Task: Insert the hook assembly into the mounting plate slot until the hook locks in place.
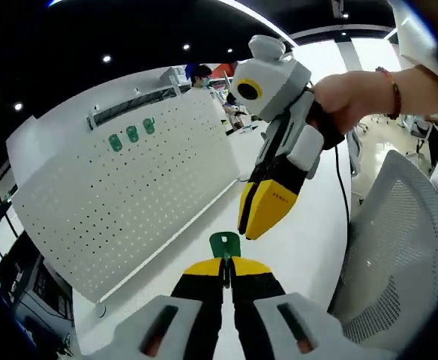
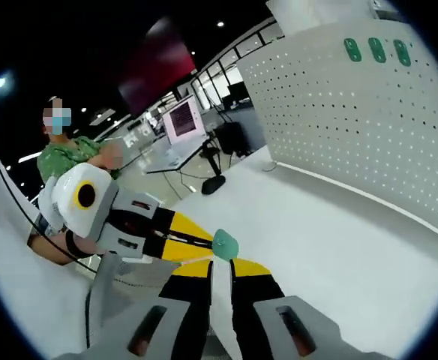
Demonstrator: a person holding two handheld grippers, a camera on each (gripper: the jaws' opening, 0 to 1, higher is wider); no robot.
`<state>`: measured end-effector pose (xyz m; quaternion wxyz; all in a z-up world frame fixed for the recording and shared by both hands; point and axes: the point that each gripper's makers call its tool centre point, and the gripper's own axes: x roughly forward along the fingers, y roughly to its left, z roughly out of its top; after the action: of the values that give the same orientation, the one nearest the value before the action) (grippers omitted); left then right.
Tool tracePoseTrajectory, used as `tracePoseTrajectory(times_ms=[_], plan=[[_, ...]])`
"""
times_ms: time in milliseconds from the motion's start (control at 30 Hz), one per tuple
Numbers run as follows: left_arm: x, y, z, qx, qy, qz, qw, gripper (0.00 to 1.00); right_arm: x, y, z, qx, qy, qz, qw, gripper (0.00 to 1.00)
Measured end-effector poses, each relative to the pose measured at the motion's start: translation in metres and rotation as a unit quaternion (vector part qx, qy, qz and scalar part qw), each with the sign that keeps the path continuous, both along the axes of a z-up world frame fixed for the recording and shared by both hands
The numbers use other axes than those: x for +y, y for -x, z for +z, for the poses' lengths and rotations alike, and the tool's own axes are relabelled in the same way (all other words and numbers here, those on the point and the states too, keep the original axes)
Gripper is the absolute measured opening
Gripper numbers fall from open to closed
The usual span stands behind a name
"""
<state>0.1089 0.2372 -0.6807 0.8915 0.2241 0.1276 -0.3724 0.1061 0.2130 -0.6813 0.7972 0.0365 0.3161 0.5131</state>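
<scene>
Open office, white table [image 1: 309,225], pegboard [image 1: 129,202], left hand-held gripper [image 1: 225,268] clenching green hook [image 1: 224,244], right [image 2: 220,264] closed.

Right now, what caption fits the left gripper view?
Left tongs pinch a green hook before the white pegboard.

Both views low over the white table [image 1: 309,225], facing the near pegboard [image 1: 129,202] from opposite sides.

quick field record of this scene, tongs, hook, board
left tongs: shut on green hook
right tongs: jaws together, gripping nothing I can make out, held above the hook
pegboard: white, perforated, upright on the white table
hooks on board: three green, in a row near its top
held hook vs board: apart, not inserted
</scene>
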Motion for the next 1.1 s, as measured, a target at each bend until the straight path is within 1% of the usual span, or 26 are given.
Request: tracePoseTrajectory(times_ms=[33,167,267,300,333,367,400,433,500,767,867,1100], plan=[[0.001,0.0,0.0,0.008,0.008,0.006,0.9999,0.03,-0.001,0.001,0.0,0.002,0.0,-0.001,1.0,0.08],[0.005,-0.002,0.001,0.027,0.028,0.023,0.999,0.03,-0.005,0.005,-0.002,-0.001,0.001,-0.007,1.0,0.08],[0.008,-0.005,0.005,0.035,0.043,0.035,0.9979,0.03,-0.009,0.009,-0.004,-0.006,0.002,-0.009,0.9999,0.08],[0.008,-0.007,0.007,0.033,0.048,0.037,0.9976,0.03,-0.01,0.01,-0.004,-0.009,-0.001,-0.009,0.9999,0.08],[0.008,-0.008,0.007,0.038,0.053,0.038,0.9972,0.03,-0.011,0.01,-0.003,-0.01,-0.005,-0.014,0.9998,0.08],[0.008,-0.008,0.008,0.056,0.073,0.047,0.9947,0.03,-0.012,0.011,-0.003,-0.009,-0.007,-0.017,0.9998,0.08],[0.007,-0.01,0.012,0.06,0.091,0.051,0.9928,0.03,-0.013,0.012,-0.003,-0.006,-0.01,-0.021,0.9997,0.08],[0.008,-0.012,0.016,0.06,0.097,0.052,0.9921,0.03,-0.014,0.012,-0.002,-0.01,-0.013,-0.024,0.9996,0.08],[0.008,-0.016,0.021,0.053,0.092,0.055,0.9928,0.03,-0.017,0.013,0.0,-0.017,-0.016,-0.03,0.9993,0.09],[0.008,-0.034,0.027,0.058,0.095,0.074,0.991,0.03,-0.034,0.012,0.003,-0.037,-0.022,-0.062,0.9972,0.14],[0.006,-0.041,0.031,0.063,0.106,0.082,0.989,0.03,-0.04,0.011,0.005,-0.041,-0.027,-0.071,0.9963,0.16],[-0.002,-0.06,0.043,0.052,0.113,0.096,0.9875,0.03,-0.051,0.012,0.008,-0.052,-0.038,-0.086,0.9942,0.19]])
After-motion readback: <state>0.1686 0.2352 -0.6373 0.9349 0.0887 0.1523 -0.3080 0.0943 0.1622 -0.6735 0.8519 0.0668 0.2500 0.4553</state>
